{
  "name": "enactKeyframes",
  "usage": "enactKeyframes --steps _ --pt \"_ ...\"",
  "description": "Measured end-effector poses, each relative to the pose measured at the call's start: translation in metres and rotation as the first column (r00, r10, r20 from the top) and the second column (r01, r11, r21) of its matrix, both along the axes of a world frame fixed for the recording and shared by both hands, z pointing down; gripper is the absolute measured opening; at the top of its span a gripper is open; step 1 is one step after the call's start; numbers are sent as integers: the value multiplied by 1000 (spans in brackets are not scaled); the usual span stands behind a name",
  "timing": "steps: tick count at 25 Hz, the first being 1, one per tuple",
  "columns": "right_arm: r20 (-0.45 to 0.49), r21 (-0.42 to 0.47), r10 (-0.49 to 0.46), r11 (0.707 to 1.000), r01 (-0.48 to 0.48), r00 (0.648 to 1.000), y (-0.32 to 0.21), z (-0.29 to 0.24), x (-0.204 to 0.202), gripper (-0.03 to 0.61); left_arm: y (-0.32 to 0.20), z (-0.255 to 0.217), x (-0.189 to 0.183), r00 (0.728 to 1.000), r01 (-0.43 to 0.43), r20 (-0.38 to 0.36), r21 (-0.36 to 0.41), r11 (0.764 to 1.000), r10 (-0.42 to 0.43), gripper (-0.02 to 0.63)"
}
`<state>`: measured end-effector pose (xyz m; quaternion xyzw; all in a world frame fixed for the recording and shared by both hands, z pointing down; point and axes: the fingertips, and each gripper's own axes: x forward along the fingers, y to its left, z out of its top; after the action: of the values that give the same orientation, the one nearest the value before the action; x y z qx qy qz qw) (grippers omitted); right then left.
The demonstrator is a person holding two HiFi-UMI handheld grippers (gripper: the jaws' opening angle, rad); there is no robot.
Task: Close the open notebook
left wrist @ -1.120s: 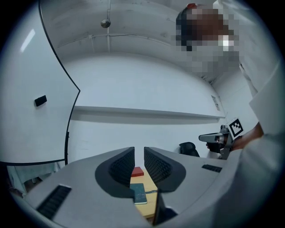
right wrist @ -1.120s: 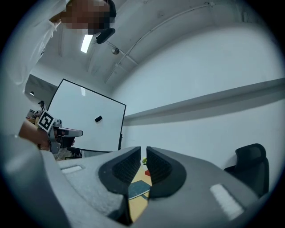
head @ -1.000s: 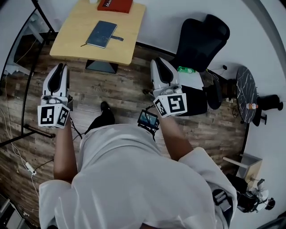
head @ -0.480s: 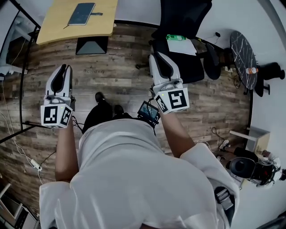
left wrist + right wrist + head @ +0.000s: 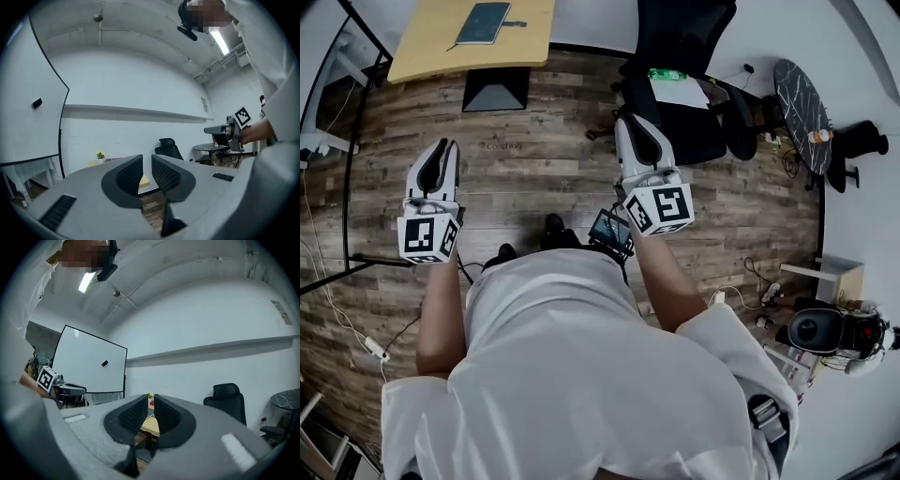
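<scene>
The notebook lies shut, dark cover up, on the light wooden table at the top left of the head view. Both grippers hang over the plank floor, well short of the table and pointing level toward it. My left gripper has its jaws almost together with nothing between them. My right gripper is shut and empty too. A strip of the table shows between the right jaws.
A black office chair with a green bottle on it stands ahead of the right gripper. A round dark side table is further right. A whiteboard stands at the left, and cables trail on the floor.
The table with the notebook now sits higher and smaller in the head view. Both grippers have shifted with the person across the floor, and their jaws look the same.
</scene>
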<state>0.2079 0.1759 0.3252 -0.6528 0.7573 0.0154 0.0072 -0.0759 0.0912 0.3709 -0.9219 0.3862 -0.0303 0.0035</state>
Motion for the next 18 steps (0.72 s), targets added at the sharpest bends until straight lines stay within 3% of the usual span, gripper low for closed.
enactKeyframes --steps 10,18 --pt "4 -41 18 999 -18 1000 37 22 -110 31 39 12 -111 998 -1 -57 -49 999 -2 61" --pt "10 -44 72 997 -71 997 66 33 -158 31 52 23 -162 994 -39 -109 -72 997 30 60"
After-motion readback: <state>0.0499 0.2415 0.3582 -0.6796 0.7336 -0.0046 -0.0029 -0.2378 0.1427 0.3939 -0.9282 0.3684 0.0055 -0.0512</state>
